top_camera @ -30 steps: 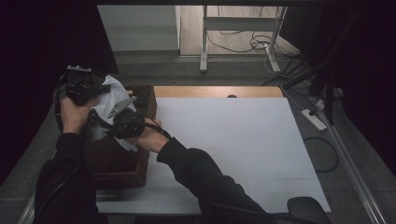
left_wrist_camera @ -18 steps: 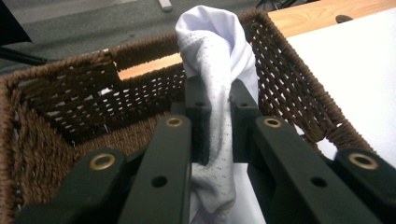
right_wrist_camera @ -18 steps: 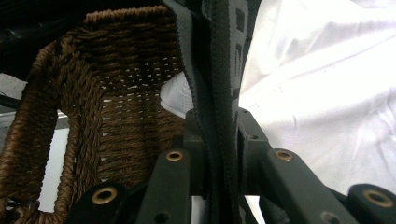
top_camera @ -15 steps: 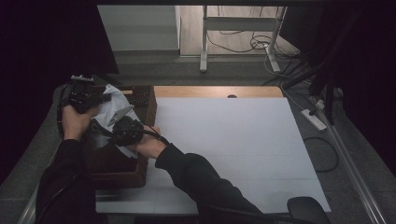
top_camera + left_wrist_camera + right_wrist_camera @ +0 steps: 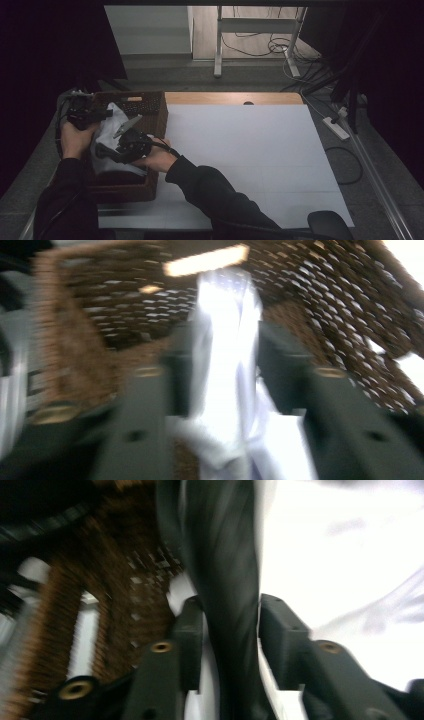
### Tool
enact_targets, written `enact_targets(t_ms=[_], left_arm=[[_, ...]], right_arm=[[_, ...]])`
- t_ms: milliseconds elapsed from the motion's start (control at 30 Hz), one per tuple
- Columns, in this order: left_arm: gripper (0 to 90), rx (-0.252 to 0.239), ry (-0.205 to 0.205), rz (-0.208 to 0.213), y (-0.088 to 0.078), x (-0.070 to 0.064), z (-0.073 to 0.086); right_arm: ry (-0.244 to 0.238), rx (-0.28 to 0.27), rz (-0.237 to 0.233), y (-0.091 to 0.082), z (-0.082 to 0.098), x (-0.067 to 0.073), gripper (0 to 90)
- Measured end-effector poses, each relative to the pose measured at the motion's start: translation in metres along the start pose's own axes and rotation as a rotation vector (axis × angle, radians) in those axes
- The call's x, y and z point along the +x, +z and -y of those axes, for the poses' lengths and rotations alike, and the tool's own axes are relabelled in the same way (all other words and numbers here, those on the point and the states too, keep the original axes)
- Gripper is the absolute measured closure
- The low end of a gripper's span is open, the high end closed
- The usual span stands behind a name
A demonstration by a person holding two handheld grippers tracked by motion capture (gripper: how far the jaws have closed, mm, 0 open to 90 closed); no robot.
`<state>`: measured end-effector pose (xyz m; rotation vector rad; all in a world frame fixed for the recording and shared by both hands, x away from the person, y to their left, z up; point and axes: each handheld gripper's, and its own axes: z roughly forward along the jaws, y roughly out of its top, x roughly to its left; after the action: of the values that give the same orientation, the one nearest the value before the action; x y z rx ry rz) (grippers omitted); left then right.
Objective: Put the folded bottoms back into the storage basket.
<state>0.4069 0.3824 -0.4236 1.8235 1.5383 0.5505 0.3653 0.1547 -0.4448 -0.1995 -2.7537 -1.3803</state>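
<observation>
Dark-sleeved, your right arm crosses the white surface point(image 5: 260, 150) to the brown woven wicker basket point(image 5: 150, 107) at its left edge. Your right gripper point(image 5: 131, 145) hangs over the crumpled white cloth point(image 5: 107, 132) lying inside the basket; its jaws have just been opening, with a dark fold of fabric between them, though blur leaves contact uncertain. Farther in, your left gripper point(image 5: 82, 111) sits low in the basket, jaws likewise just opened, standing apart around a white strip of that cloth.
</observation>
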Motion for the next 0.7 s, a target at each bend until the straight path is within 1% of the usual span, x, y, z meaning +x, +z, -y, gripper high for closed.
enact_targets(t_ms=[33,67,167,233,300,367,433,467,533,567,633,700], left_arm=[[47.5,-0.009,-0.015,-0.004,-0.003,0.003,0.001],[43.8,-0.016,-0.023,-0.011,-0.005,0.005,0.001],[37.2,-0.022,-0.03,-0.015,-0.007,0.007,0.003],[31.7,-0.024,-0.024,-0.017,-0.006,0.006,0.003],[28.2,-0.028,-0.026,-0.004,-0.005,0.005,0.004],[19.5,-0.021,-0.034,0.011,-0.002,0.004,0.005],[13.3,-0.014,-0.041,0.04,0.001,0.003,0.005],[10.6,-0.012,-0.046,0.056,0.003,0.001,0.006],[6.0,-0.006,-0.042,0.107,0.007,-0.002,0.007],[3.1,-0.006,-0.04,0.13,0.01,-0.004,0.007],[0.2,-0.003,-0.046,0.177,0.016,-0.007,0.007],[0.0,-0.014,-0.048,0.217,0.022,-0.01,0.008]], right_arm=[[0.002,-0.013,0.004,-0.003,-0.002,0.0,49.4],[0.0,-0.022,0.016,-0.005,-0.005,0.0,47.6],[-0.005,-0.05,0.058,-0.015,-0.011,-0.004,40.8],[0.006,-0.073,0.079,-0.022,-0.013,-0.008,38.3],[0.03,-0.085,0.09,-0.029,-0.014,-0.013,36.4],[0.052,-0.084,0.094,-0.035,-0.014,-0.018,33.2],[0.059,-0.077,0.096,-0.04,-0.012,-0.02,26.8],[0.057,-0.073,0.099,-0.043,-0.011,-0.021,25.3],[0.055,-0.069,0.099,-0.048,-0.008,-0.023,19.4],[0.058,-0.065,0.097,-0.051,-0.007,-0.025,18.8],[0.067,-0.067,0.097,-0.056,-0.004,-0.027,12.2],[0.068,-0.068,0.113,-0.06,-0.001,-0.029,6.5]])
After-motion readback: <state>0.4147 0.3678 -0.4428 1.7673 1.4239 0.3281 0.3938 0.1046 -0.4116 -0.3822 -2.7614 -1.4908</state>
